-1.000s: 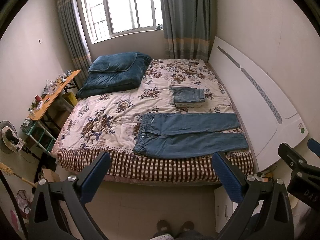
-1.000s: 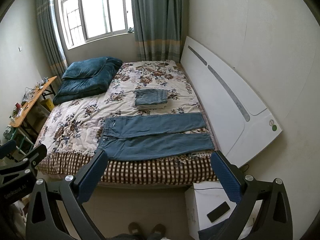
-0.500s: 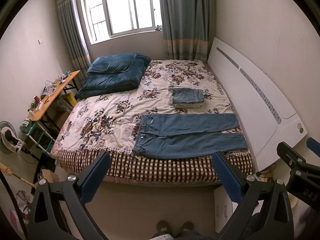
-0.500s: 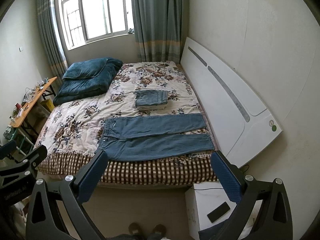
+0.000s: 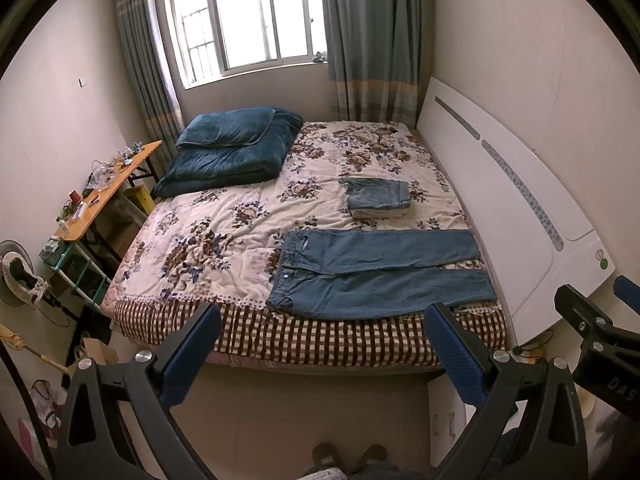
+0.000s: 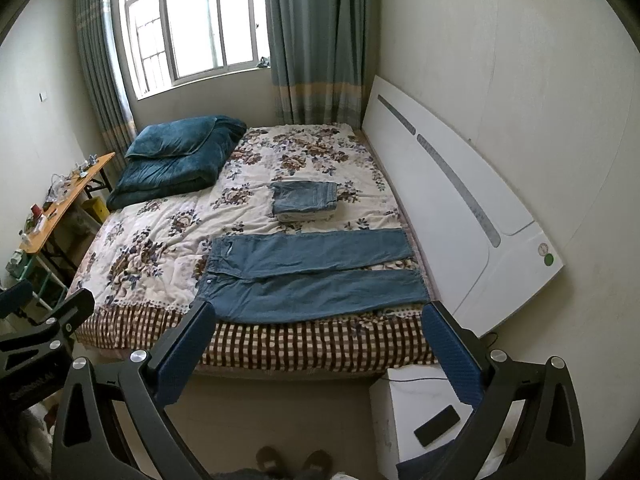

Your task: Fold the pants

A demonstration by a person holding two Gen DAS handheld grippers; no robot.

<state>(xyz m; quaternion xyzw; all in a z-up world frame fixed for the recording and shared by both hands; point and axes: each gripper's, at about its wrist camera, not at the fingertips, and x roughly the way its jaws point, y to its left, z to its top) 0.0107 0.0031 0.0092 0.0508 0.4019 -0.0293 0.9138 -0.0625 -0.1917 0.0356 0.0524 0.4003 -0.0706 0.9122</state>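
- Both hand-held grippers hang in the air at the foot of the bed, well back from it: the left gripper [image 5: 320, 344] has its blue-padded fingers [image 5: 192, 354] spread wide with nothing between them, and the right gripper [image 6: 318, 344] is spread just as wide and equally empty.
- Blue jeans [image 5: 376, 274] lie flat and unfolded across the near edge of the bed [image 5: 320, 340], waistband to the left, both legs stretched toward the white headboard [image 5: 520, 216] on the right, a narrow gap between the legs.
- Just beyond them on the floral quilt [image 5: 224, 232] sits a small stack of folded denim [image 5: 378, 198].
- A folded dark teal blanket [image 5: 232, 148] rests at the far left corner, beneath the window [image 5: 248, 20].
- The person's shoes [image 6: 294, 462] show on the floor at the bottom of the right view.
- A black phone [image 6: 436, 426] lies on a white nightstand [image 6: 400, 404] beside the bed.
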